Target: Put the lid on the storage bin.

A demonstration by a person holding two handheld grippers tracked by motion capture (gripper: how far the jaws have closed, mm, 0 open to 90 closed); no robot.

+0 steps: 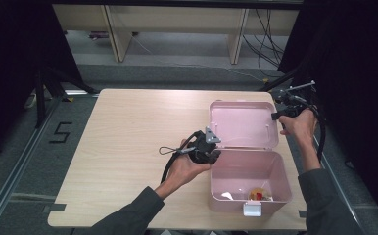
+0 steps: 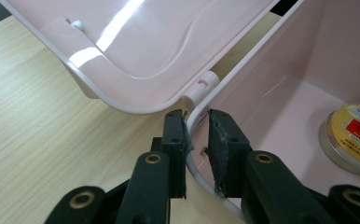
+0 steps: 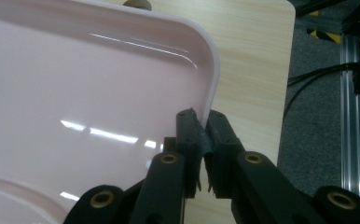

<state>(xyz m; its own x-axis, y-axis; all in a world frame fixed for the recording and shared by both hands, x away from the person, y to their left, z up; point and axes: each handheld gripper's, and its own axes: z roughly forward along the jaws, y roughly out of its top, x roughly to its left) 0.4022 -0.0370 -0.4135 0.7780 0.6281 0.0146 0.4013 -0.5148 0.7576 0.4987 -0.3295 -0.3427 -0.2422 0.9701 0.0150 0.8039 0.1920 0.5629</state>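
**A:** Your left gripper (image 2: 197, 140) was clamped on the rim of the pink plastic box (image 1: 249, 172), just below the white hinge knuckle (image 2: 202, 86), with one pad outside the wall and one inside. Your right gripper (image 3: 201, 135) had its jaws pinched narrow on the edge of the box's glossy pink lid (image 3: 85, 102), at the rounded corner. From above, that lid (image 1: 243, 125) lay open at about 12 o'clock from the box body, and the box sat toward the 4 o'clock part of the light wooden table (image 1: 128, 142).

**B:** So what could have gone wrong for you there?

**A:** I'd judge the lid grip was the weak point. You held only a thin lip near a curved corner, and the plastic was slick, so swinging the lid could have let it slide out from between the pads. Pulling it off the hinge line could have strained that small hinge or popped it apart.

**B:** And the left side?

**A:** If you had loosened there, the light box might have skated or tipped as the lid came over, rolling the round gold-and-red tin (image 2: 353, 140) on its floor. You also risked the lid closing onto your left jaws, since they straddled the rim right beside the hinge.
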